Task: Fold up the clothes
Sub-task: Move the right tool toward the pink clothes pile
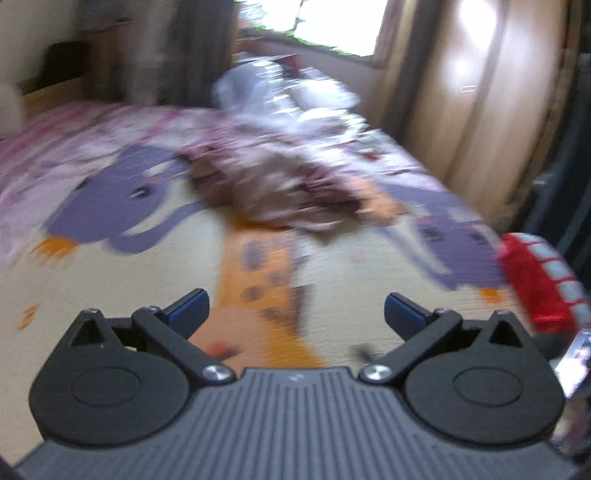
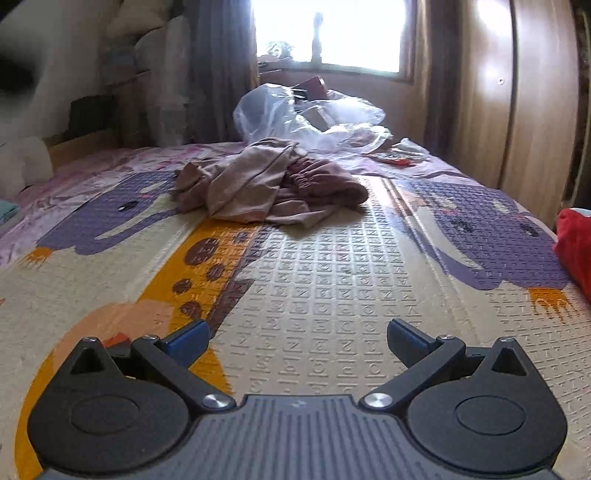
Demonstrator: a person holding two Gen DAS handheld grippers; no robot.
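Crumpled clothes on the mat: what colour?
Dusty pink and beige clothes, clearest in the right wrist view.

Motion-blurred clothes (image 1: 273, 188), edge-cropped red cloth (image 2: 576, 243)

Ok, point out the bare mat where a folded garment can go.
Free: the cream embossed strip of the play mat between the crumpled pinkish-brown clothes pile and the open right gripper, bordered by the orange giraffe print and purple elephant print. Crowded: the far end, with clear plastic bags.

Blown-out window (image 2: 328, 33) backlights the room; left wrist view motion-blurred, right sharp, edges fisheye-bent.
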